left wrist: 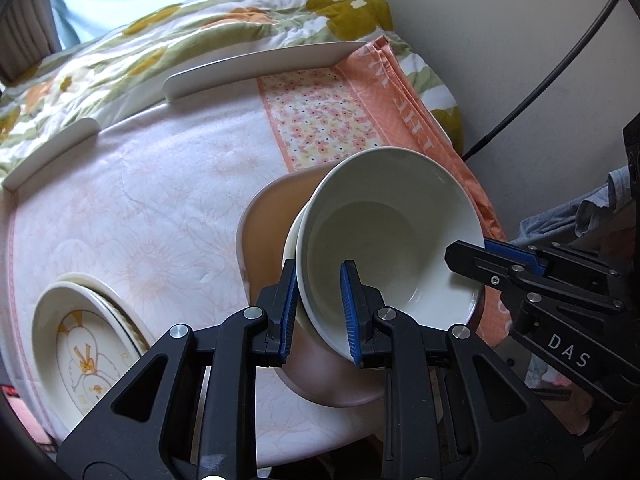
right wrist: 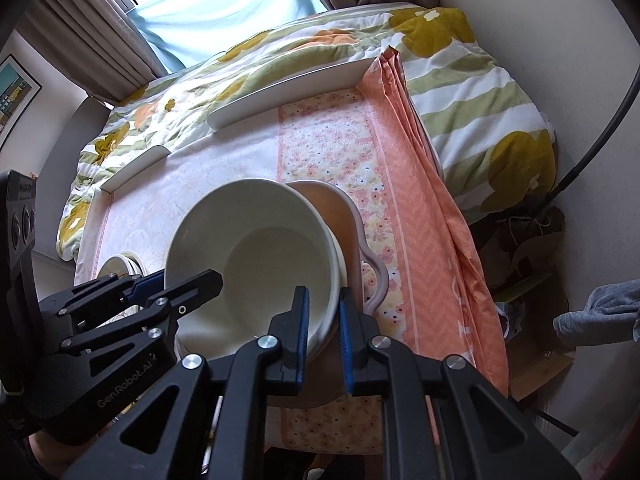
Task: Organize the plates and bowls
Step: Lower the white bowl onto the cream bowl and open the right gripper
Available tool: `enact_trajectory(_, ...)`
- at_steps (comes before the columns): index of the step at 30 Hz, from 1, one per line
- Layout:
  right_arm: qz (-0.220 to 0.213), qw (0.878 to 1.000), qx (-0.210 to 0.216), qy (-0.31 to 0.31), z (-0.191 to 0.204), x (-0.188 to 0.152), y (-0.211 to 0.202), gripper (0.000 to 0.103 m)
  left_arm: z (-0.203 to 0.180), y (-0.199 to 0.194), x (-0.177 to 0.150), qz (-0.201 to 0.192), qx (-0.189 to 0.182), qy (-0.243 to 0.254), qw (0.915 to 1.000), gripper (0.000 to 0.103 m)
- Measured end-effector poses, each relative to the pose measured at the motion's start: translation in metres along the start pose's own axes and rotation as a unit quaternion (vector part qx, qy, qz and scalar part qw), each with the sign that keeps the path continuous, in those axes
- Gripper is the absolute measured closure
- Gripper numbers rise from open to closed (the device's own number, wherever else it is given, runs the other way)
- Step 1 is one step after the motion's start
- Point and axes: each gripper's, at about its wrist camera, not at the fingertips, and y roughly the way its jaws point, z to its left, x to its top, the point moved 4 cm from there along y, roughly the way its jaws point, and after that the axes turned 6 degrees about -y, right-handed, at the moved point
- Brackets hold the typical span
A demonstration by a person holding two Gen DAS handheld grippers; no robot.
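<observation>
A stack of two white bowls [left wrist: 384, 240] [right wrist: 256, 248] sits inside a wide pink bowl [left wrist: 268, 224] [right wrist: 340, 208] on the cloth-covered table. My left gripper [left wrist: 320, 312] straddles the near left rim of the white bowls, one pad inside, one outside, closed onto the rim. My right gripper [right wrist: 323, 332] clamps the opposite rim of the same bowls and shows in the left wrist view [left wrist: 480, 260]. The left gripper shows at the left of the right wrist view [right wrist: 176, 284]. A stack of patterned plates [left wrist: 88, 344] [right wrist: 120, 264] lies at the table's left.
The low table [left wrist: 140, 208] has white raised rails [left wrist: 260, 64] along its far edge. A floral quilt [right wrist: 460, 92] lies behind it, an orange cloth [right wrist: 432, 208] drapes the right side. A wall and black cable [left wrist: 540, 80] are on the right.
</observation>
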Motion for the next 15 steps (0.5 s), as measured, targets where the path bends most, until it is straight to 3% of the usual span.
enact_trajectory(15,-0.001,1.000,-0.001,0.001,0.0006,-0.0014,-0.0018,0.090,-0.0040,0.0017,-0.0019,-0.009,0.042,0.028,0.9987,0.084)
